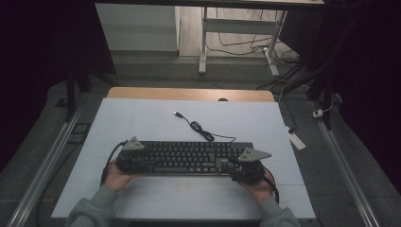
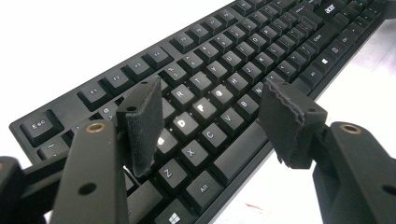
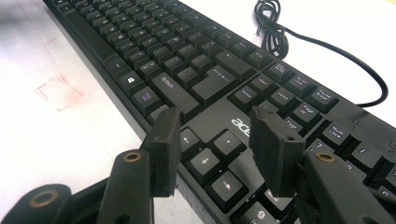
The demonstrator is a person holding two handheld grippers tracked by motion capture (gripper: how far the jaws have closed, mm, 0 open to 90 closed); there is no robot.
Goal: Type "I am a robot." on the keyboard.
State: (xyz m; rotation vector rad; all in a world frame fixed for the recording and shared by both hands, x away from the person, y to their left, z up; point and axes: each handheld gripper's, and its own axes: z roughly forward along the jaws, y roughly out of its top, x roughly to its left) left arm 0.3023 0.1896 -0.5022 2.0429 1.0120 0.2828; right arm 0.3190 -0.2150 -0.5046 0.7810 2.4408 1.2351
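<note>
Lying near the surface's front edge, the keyboard looks stiff and light, best taken by its ends, where left gripper and right gripper hover wide, holding nothing.

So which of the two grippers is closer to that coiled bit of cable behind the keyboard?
Right. The right gripper sits at the keyboard's right end, nearer the cable coil; the left gripper is at the far left end.

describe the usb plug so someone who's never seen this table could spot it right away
Start at the white table top and find the black keyboard lying across its near half. A thin black cable runs from the keyboard's far edge, through a small bundled coil, toward the table's far side. The usb plug is the small tip at its free end, lying alone on bare white surface.
</note>
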